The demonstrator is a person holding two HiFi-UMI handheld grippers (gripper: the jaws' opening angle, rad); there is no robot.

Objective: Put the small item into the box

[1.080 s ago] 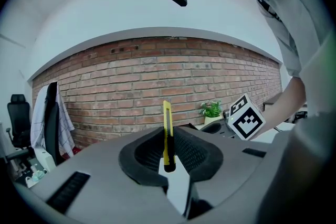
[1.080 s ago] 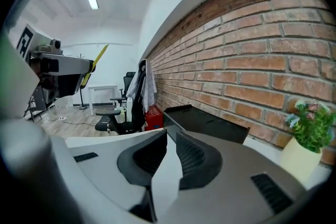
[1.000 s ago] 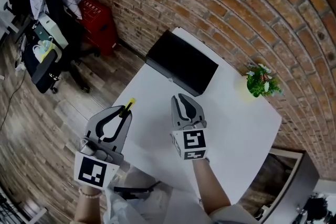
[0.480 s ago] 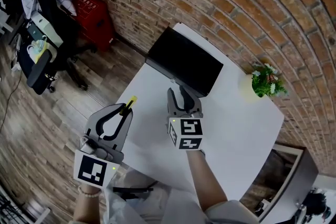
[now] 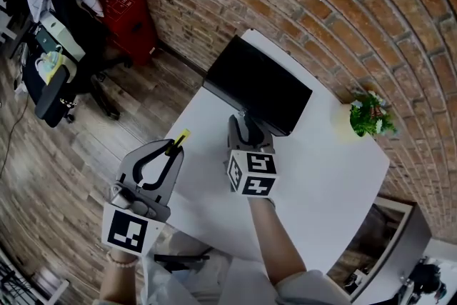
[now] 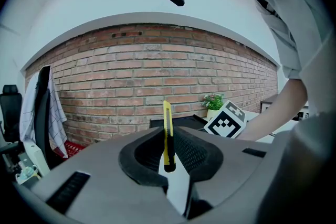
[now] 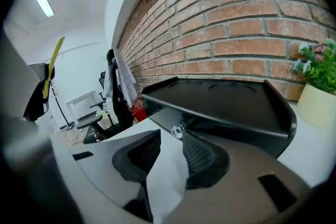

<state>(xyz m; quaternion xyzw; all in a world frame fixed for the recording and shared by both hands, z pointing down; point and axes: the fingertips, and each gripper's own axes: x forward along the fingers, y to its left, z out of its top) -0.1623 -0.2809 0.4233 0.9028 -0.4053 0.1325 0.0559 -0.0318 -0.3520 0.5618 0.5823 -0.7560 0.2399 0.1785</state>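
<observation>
A yellow utility knife (image 6: 167, 128) stands upright between the pads of my left gripper (image 6: 168, 136), which is shut on it. In the head view that left gripper (image 5: 173, 146) hovers over the white table's (image 5: 321, 175) left edge, the knife (image 5: 178, 138) poking out past its tips. The black box (image 5: 260, 86) lies with its lid down at the table's far side. My right gripper (image 5: 246, 121) points at the box's front edge. Its jaws stand slightly apart, and a small clear knob (image 7: 178, 131) on the box (image 7: 226, 102) front sits right at the tips of my right gripper (image 7: 172, 135).
A potted plant (image 5: 371, 114) stands at the table's far right corner by the brick wall. An office chair (image 5: 50, 61) with clothes and a red crate (image 5: 128, 11) stand on the wooden floor to the left. The table's edge runs just below my left gripper.
My right gripper has moved forward and a little left, up to the front of the black box. The left gripper with the knife has stayed where it was.
</observation>
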